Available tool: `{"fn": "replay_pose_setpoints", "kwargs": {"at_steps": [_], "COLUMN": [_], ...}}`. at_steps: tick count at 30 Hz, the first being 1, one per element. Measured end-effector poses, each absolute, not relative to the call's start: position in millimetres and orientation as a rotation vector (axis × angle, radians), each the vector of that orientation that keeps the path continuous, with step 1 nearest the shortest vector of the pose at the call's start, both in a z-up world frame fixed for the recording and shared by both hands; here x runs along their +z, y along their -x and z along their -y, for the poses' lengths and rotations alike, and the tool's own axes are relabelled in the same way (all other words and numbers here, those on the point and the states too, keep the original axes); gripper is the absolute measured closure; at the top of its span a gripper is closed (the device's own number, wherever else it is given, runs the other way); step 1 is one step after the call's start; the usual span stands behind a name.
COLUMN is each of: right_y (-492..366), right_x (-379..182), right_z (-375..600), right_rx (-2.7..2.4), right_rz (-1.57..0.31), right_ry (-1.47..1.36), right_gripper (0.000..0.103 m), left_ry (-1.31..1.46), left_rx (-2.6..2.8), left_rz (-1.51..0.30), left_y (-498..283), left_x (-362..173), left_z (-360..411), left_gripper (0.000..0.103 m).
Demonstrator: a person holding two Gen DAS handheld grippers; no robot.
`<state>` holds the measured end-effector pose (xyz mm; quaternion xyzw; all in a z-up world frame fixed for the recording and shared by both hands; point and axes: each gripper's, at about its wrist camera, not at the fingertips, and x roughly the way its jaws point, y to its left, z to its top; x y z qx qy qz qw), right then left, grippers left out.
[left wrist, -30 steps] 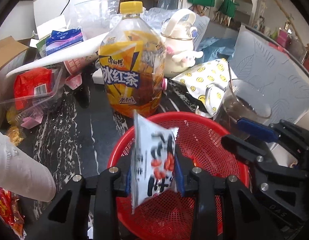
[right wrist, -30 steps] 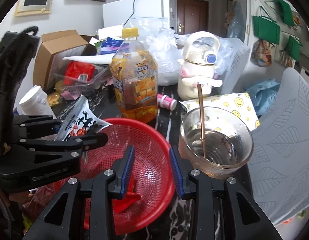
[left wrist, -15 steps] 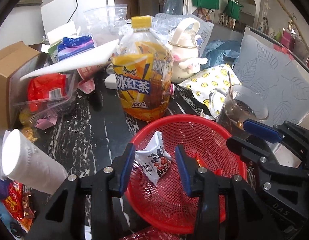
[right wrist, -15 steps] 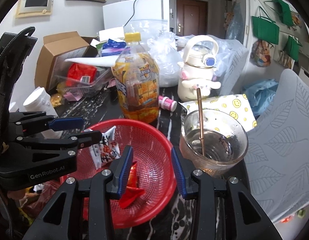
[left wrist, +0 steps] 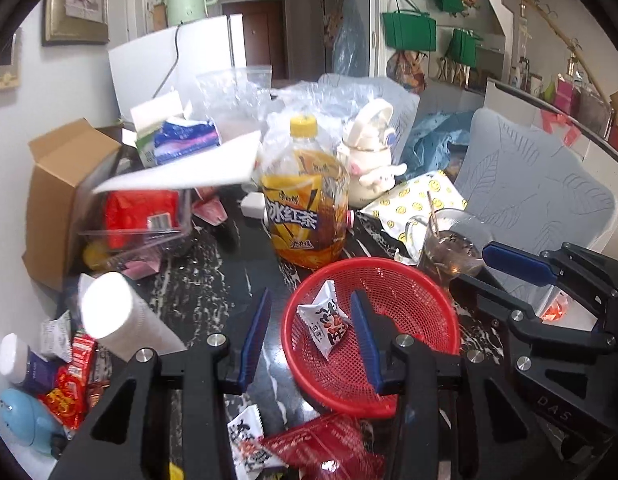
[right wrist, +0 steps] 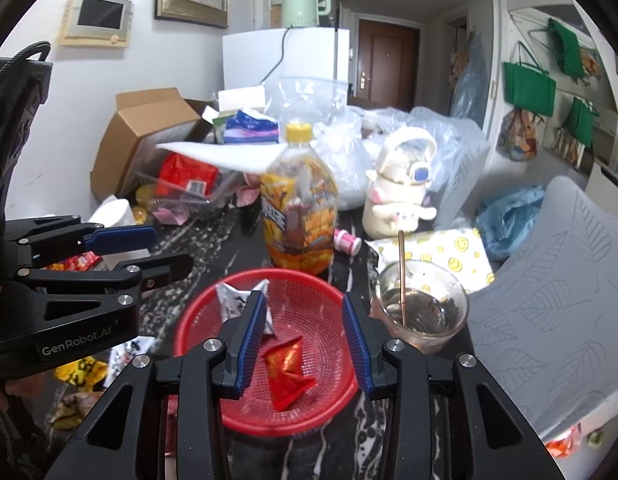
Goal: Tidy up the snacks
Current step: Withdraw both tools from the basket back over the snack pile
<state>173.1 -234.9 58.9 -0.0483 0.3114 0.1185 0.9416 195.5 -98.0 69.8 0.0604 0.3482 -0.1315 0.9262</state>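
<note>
1. The round red plastic mesh basket [right wrist: 309, 420] sits on the dark marbled surface [left wrist: 213, 280], holding a white snack packet with red and black print [left wrist: 325, 326] and a shiny red foil packet [right wrist: 287, 372].
2. Both the left gripper [left wrist: 309, 336] and the right gripper [right wrist: 305, 336] hover above the basket, jaws apart and empty.
3. The step in hand looks like the gap between a drop and the next pick.
4. More red and white snack packets [left wrist: 301, 448] lie loose beside the basket; the next move likely calls for lowering open jaws onto one.

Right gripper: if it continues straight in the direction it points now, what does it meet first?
Probably the red basket, around the red packet lying inside; depth is unclear. The right gripper is open and empty.
</note>
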Motion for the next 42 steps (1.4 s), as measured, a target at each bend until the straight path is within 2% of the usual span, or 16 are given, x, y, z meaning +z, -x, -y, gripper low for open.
{"fn": "replay_pose_setpoints", "kwargs": {"at_steps": [16, 26, 29, 39, 40, 42], "right_y": [-96.7, -47.2, -32.7, 15.9, 20.4, 27.1], "right_x": [92.8, 88.2, 84.9, 66.9, 64.2, 59.1], "right_z": [216.8, 204.5, 201.3, 194.1, 192.7, 190.4], "right_rx": [0.265, 0.282, 0.290, 0.290, 0.294, 0.298], "right_rz": [-0.557, -0.574, -0.577, -0.622, -0.628, -0.640], "right_ry": [0.102, 0.094, 0.082, 0.045, 0.045, 0.041], "right_gripper": [0.064, 0.057, 0.052, 0.050, 0.050, 0.050], "left_ry": [-0.095, -0.082, -0.073, -0.041, -0.037, -0.030], "left_rx": [-0.289, -0.299, -0.303, -0.337, -0.340, -0.347], "left_rz": [-0.641, -0.626, -0.627, -0.639, -0.644, -0.664], "left_y": [-117.0, -60.0, -45.0, -3.4, -0.2, 4.0], "left_x": [100.5, 99.1, 96.8, 79.4, 75.9, 67.5], "left_z": [74.5, 59.9, 57.8, 45.6, 44.4, 42.3], "left_gripper": [0.062, 0.062, 0.062, 0.062, 0.061, 0.042]}}
